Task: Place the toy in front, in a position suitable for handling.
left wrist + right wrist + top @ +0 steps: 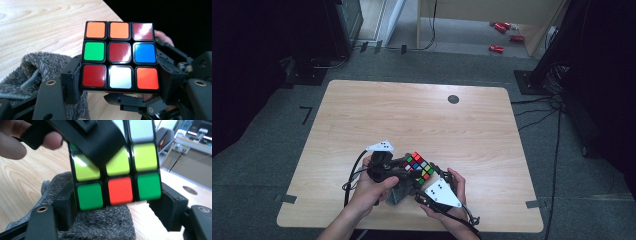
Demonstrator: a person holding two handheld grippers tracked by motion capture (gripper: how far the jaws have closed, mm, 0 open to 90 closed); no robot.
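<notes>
Between the two grippers, at the near edge of the wooden table (412, 115), a colour-tiled puzzle cube (418, 168) is held up off the surface. The left gripper (119, 77) has its jaws set against the two sides of the cube's bottom row; in the left gripper view the pads lie flat on those sides with no gap visible, so this gripper is clamped on the cube. The face turned toward it shows orange, orange, red above, green, red, blue in the middle, and red, white, orange below.

The right gripper (115, 205) approaches the cube from the opposite side. In the right gripper view one jaw touches the cube's lower row at the green tile, while the other jaw stands apart from the cube with a clear gap; its jaws are therefore apart and not gripping. One black jaw of the left gripper crosses the upper part of that face.

Beneath the cube and just below both sets of jaws lies a grey fuzzy cloth (100, 222), resting on the table. In the high view both hands are close together, with the left hand (374, 187) wrapped around its gripper
</notes>
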